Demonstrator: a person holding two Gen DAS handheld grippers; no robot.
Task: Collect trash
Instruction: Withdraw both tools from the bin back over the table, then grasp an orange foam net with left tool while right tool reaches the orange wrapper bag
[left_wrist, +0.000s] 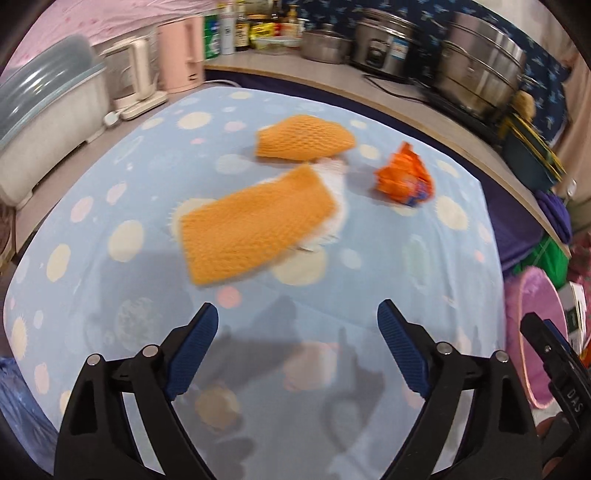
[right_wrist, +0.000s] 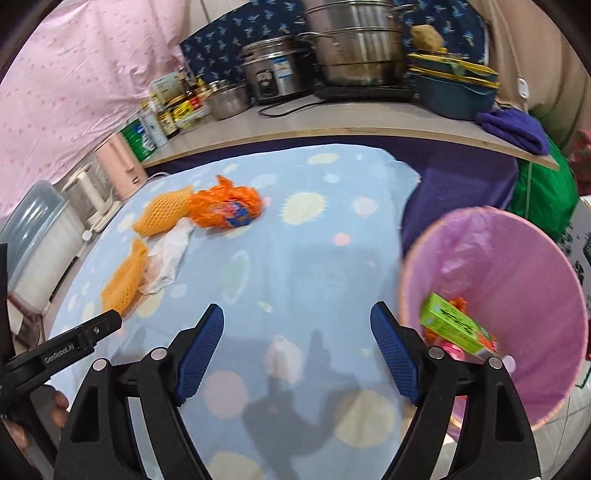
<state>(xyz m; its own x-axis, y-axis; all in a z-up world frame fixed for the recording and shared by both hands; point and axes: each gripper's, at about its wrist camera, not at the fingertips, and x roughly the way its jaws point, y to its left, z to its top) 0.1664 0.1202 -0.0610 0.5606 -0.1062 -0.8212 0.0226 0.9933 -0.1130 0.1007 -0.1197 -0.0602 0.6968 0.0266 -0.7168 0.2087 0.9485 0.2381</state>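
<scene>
Looking past my left gripper (left_wrist: 297, 354), fingers spread and empty: the nearer orange foam net (left_wrist: 258, 229) lies on the desk (left_wrist: 110, 295) just above them, mid-frame, long axis running lower left to upper right. Left is nearer. My right gripper (right_wrist: 297, 354), also released, sits beside the pink bin (right_wrist: 535, 295) at right; the crumpled orange wrapper (right_wrist: 225, 206) waits upper left.

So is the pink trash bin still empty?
No, a green box and other scraps already lie inside the pink trash bin.
</scene>
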